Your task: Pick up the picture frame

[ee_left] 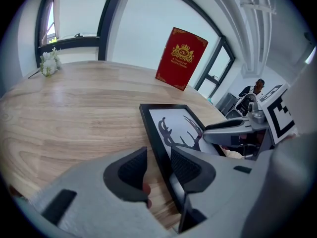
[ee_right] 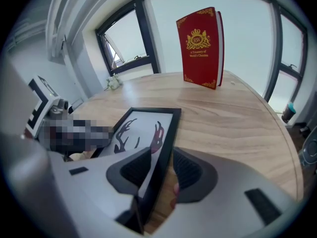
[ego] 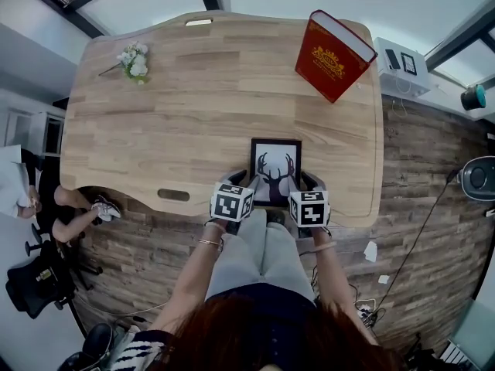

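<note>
The left gripper (ee_left: 159,165) has its jaws standing wide apart. The left side rail of the picture frame (ee_left: 173,125) runs up between them, and there is clear daylight between the outer pad and the rail. The right gripper (ee_right: 161,168) is just the same on the frame's right rail: jaws spread, rail between them, neither pad pressing on it. Neither one has a grip on anything.

Both tools slope forward and down, side by side, with their marker cubes facing up. The forearms come straight out from the seated person's lap, one on each side of the frame, with wrists level with the tabletop's (ego: 193,114) near edge.

The frame seems to lie flat on the wood, right at the near edge and a little right of its middle. It sits portrait-wise, its long axis running from the near edge toward the far one. The antlers in the print point toward the far edge.

Farther off, a red book (ego: 332,55) stands upright near the far right corner. A small sprig of white flowers (ego: 135,60) lies near the far left corner.
</note>
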Tool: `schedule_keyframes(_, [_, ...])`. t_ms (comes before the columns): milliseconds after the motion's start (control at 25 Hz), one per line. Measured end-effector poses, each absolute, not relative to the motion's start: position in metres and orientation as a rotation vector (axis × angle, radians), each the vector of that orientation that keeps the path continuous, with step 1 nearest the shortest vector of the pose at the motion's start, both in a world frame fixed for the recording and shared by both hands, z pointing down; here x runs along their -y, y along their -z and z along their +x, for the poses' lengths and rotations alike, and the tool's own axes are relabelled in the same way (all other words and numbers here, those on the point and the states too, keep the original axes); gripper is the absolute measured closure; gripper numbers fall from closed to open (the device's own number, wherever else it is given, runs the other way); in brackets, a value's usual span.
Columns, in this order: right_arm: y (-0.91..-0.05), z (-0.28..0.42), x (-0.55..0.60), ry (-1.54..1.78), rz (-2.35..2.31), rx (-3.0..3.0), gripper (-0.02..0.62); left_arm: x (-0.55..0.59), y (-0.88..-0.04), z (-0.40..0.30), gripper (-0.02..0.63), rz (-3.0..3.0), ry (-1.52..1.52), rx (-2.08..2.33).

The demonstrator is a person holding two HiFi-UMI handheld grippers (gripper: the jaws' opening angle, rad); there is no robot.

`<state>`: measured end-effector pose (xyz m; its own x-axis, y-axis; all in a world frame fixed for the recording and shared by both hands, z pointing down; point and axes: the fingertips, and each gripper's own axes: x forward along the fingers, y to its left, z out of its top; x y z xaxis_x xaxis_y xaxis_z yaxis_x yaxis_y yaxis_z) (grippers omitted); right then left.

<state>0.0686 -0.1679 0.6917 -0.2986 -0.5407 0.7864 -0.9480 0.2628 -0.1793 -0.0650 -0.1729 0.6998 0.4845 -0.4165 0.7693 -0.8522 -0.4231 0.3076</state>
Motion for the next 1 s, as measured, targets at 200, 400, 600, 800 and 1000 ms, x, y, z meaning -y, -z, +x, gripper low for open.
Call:
schedule_keyframes(200, [-0.694,0.068,0.169,-1.019,1.361,1.941,0.465,0.173,-0.7,-0.062,0.461,2.007,-0.793,1.016])
schedule_keyframes(400, [-0.694,0.069,0.167,-1.044,1.374,1.938,0.472,0.171,-0.7,-0.06,0.494,1.977,-0.764,1.007])
schedule_keyframes(600, [-0.694,0.07,0.166,-1.04,1.396,1.925,0.483,0.172,-0.699,-0.061,0.505,1.97,-0.738,1.011])
schedule_keyframes(800, [-0.694,0.073,0.161,-1.055,1.433,1.918,0.503,0.172,-0.699,-0.06,0.514,1.965,-0.737,1.035])
schedule_keyframes(1000, [-0.684,0.072,0.162,-1.021,1.467,1.94,0.514,0.173,-0.691,-0.063,0.518,1.974,-0.726,1.058])
